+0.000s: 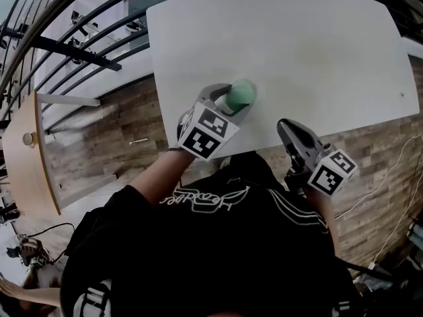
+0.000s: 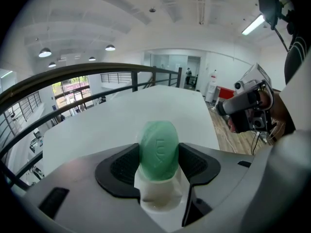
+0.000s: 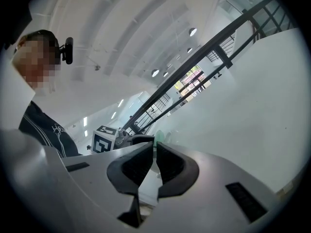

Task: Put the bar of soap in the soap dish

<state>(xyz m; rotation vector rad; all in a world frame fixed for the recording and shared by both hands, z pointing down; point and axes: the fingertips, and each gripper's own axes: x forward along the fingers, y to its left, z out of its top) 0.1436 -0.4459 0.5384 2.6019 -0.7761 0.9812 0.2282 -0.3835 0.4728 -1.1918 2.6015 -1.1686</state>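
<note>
My left gripper (image 1: pixel 236 101) is shut on a green oval bar of soap (image 1: pixel 240 94), held just above the near part of the white table (image 1: pixel 310 45). In the left gripper view the soap (image 2: pixel 158 149) stands on end between the black pads (image 2: pixel 122 166) of that gripper (image 2: pixel 159 155). A white piece (image 2: pixel 158 195) shows under it; I cannot tell what it is. My right gripper (image 1: pixel 291 135) hangs at the table's near edge, shut with nothing in it (image 3: pixel 154 155). I see no soap dish in any view.
The table's near edge runs just in front of my body. Left of the table are black railings (image 1: pixel 79 48) and a wooden floor (image 1: pixel 112 137). From the right gripper view, the left gripper's marker cube (image 3: pixel 103 141) shows close by.
</note>
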